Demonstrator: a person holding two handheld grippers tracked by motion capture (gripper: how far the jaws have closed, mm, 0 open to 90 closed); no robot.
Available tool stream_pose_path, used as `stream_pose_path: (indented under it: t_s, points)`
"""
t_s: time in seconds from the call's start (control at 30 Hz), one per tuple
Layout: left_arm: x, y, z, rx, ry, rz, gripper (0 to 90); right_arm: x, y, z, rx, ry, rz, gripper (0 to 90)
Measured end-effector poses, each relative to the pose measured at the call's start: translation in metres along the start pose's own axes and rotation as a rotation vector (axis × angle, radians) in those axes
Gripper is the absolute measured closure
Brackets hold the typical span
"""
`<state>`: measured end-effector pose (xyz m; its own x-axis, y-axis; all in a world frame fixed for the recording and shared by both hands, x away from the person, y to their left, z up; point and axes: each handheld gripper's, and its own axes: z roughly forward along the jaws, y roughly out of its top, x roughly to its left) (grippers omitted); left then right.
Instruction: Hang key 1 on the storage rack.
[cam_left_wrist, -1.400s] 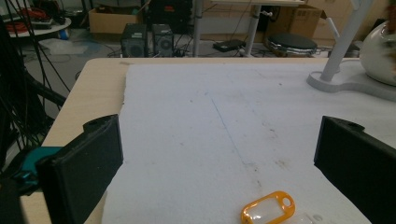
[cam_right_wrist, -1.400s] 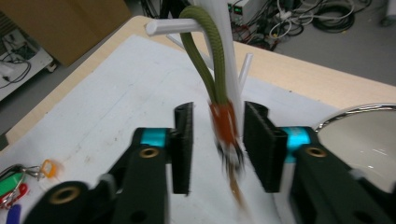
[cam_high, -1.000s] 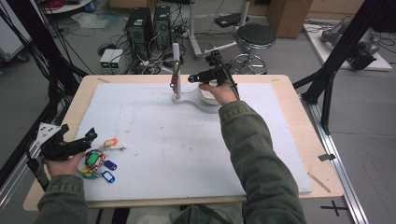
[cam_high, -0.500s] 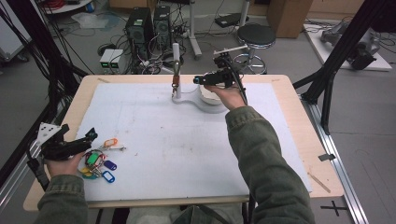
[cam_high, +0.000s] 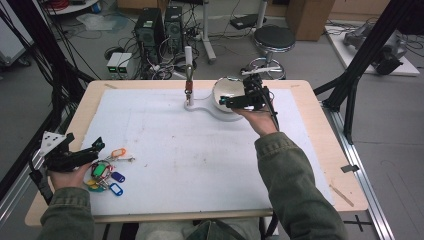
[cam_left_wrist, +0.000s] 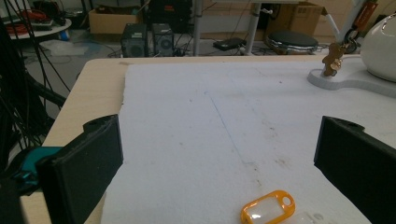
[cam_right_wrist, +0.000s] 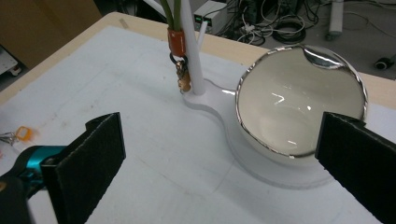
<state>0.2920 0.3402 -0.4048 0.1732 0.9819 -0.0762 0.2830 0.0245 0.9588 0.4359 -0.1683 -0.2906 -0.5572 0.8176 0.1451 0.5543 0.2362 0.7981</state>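
We are holding the right gripper (cam_high: 223, 103) spread wide, empty, beside the bowl (cam_high: 227, 92); left gripper (cam_high: 99, 145) released near key tags (cam_high: 106, 175).

Glossy bowl (cam_right_wrist: 301, 105), perhaps glass; matt white mat (cam_high: 200, 150); plastic tags (cam_high: 107, 177).

The worktop (cam_high: 320, 150) is a pale wooden board with rounded corners, and a white foam sheet (cam_high: 200, 150) covers most of its top, leaving a bare wooden margin all around. Near the far edge, a white stand base (cam_high: 210, 109) rests on the sheet, carrying an upright post and a round bowl. At the near left, a bunch of coloured key tags (cam_high: 106, 175) lies on the sheet.
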Motion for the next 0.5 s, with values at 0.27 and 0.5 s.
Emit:
stream_pose_path:
  t_s: [0.27, 0.5]
  points:
    - [0.000, 0.000, -0.001, -0.001, 0.003, -0.005, 1.7, -0.009, -0.020, -0.018, -0.023, -0.009, 0.011, 0.6]
    - [0.000, 0.000, -0.001, -0.002, 0.004, -0.004, 1.7, -0.016, -0.032, -0.026, -0.032, -0.019, 0.019, 0.6]
